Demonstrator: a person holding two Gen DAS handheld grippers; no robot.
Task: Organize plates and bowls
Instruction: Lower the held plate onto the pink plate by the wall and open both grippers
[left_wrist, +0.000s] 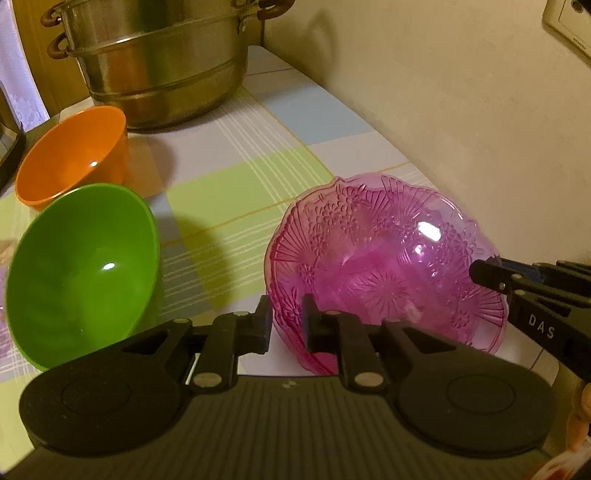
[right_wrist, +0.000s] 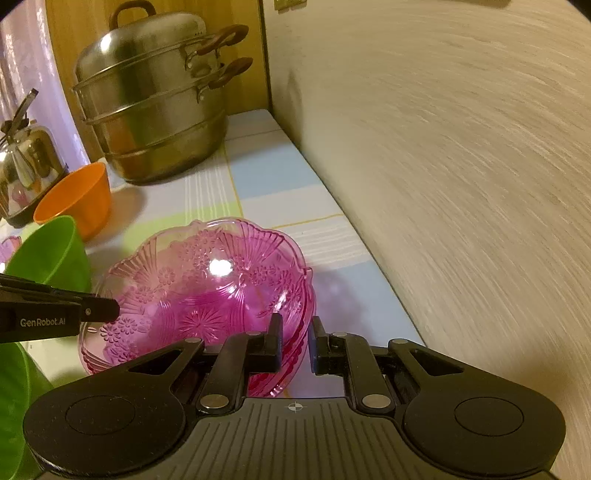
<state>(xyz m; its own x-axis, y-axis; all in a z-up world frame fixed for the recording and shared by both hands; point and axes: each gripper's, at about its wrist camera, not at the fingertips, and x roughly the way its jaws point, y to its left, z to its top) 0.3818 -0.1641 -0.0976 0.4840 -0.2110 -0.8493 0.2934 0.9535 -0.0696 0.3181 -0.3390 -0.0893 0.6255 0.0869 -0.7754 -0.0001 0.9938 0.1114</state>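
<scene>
A pink see-through patterned bowl (left_wrist: 384, 266) is held tilted above the checked tablecloth (left_wrist: 229, 162), close to the wall. My left gripper (left_wrist: 286, 325) is shut on its near-left rim. My right gripper (right_wrist: 295, 341) is shut on its right rim, and the bowl (right_wrist: 199, 291) fills the middle of the right wrist view. The right gripper's fingers (left_wrist: 491, 275) show at the bowl's right edge in the left wrist view. A green bowl (left_wrist: 81, 273) and an orange bowl (left_wrist: 74, 155) stand to the left, close together.
A tall steel steamer pot (left_wrist: 159, 59) stands at the back by the wall (left_wrist: 461, 110). A steel kettle (right_wrist: 26, 162) stands at the far left. Another green bowl (right_wrist: 14, 406) is at the near left. A bit of pink dish (right_wrist: 9, 247) shows at the left edge.
</scene>
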